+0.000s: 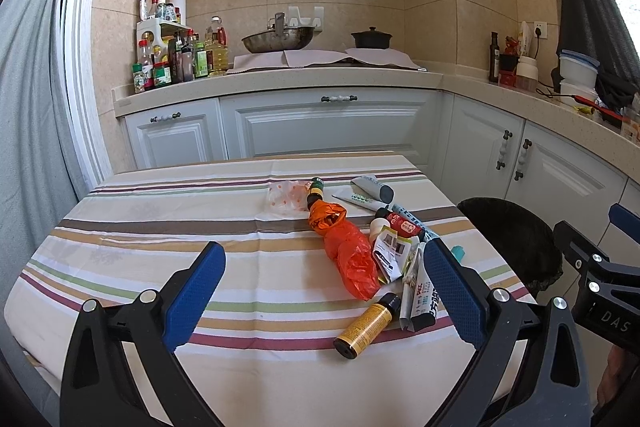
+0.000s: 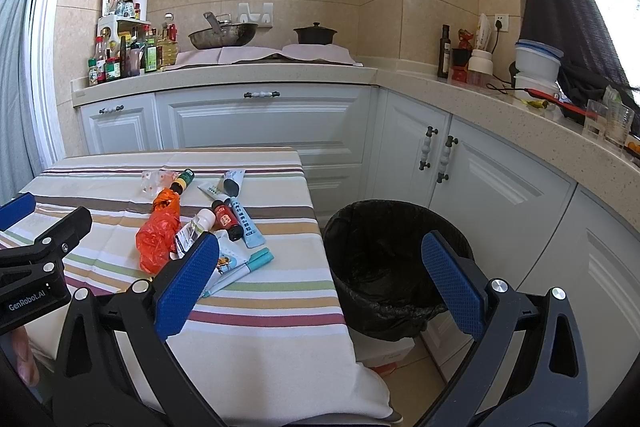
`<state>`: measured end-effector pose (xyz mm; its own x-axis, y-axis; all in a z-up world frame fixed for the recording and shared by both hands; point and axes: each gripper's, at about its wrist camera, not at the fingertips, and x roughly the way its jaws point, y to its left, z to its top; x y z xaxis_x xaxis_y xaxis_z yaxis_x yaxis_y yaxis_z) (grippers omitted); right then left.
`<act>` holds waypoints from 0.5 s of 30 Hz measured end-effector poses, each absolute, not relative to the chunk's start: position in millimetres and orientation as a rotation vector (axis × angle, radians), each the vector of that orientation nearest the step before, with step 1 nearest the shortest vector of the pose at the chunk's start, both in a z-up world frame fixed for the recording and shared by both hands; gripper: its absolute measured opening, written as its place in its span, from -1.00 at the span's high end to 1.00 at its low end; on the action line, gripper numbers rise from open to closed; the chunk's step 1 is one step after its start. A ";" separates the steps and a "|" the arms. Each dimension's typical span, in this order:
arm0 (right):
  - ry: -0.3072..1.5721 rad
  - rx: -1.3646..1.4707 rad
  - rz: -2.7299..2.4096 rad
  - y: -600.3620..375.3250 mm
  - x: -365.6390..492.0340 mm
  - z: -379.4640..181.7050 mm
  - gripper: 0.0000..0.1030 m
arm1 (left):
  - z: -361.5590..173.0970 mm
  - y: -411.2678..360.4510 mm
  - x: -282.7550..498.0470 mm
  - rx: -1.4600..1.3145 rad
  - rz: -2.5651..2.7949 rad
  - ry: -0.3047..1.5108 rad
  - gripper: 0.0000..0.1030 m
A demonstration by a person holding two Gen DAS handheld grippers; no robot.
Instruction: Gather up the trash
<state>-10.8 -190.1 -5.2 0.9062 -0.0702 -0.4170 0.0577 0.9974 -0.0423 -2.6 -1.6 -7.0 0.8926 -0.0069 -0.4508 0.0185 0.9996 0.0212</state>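
Trash lies in a heap on the striped tablecloth (image 1: pixel 140 227): an orange plastic bag (image 1: pixel 348 251), a yellow-labelled brown bottle (image 1: pixel 366 325), a green-capped bottle (image 1: pixel 315 193), a red-labelled bottle (image 2: pixel 226 219), tubes (image 1: pixel 420 295) and paper wrappers (image 1: pixel 390 251). My left gripper (image 1: pixel 326 291) hovers open over the table's near side, with the yellow bottle between its blue fingers but untouched. My right gripper (image 2: pixel 320 281) is open above the table's right edge, empty. A black-lined trash bin (image 2: pixel 384 263) stands on the floor right of the table.
White cabinets (image 2: pixel 260 131) and a beige counter wrap the back and right. A wok (image 1: pixel 278 39), a black pot (image 1: pixel 371 39) and condiment bottles (image 1: pixel 176 59) stand on the counter. A curtain (image 1: pixel 28 107) hangs at the left. A clear spotted wrapper (image 1: pixel 286 197) lies mid-table.
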 end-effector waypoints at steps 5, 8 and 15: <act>0.432 -0.030 -0.066 -189.6 -11.0 -5.6 -0.92 | -7.7 -1.4 -3.9 0.018 -0.018 0.468 -0.88; 0.433 -0.030 -0.065 -189.3 -11.0 -5.5 -0.92 | -7.3 -1.6 -3.8 0.019 -0.015 0.466 -0.88; 0.435 -0.031 -0.065 -187.4 -9.4 -6.5 -0.92 | -7.0 -1.4 -2.5 0.014 -0.009 0.475 -0.88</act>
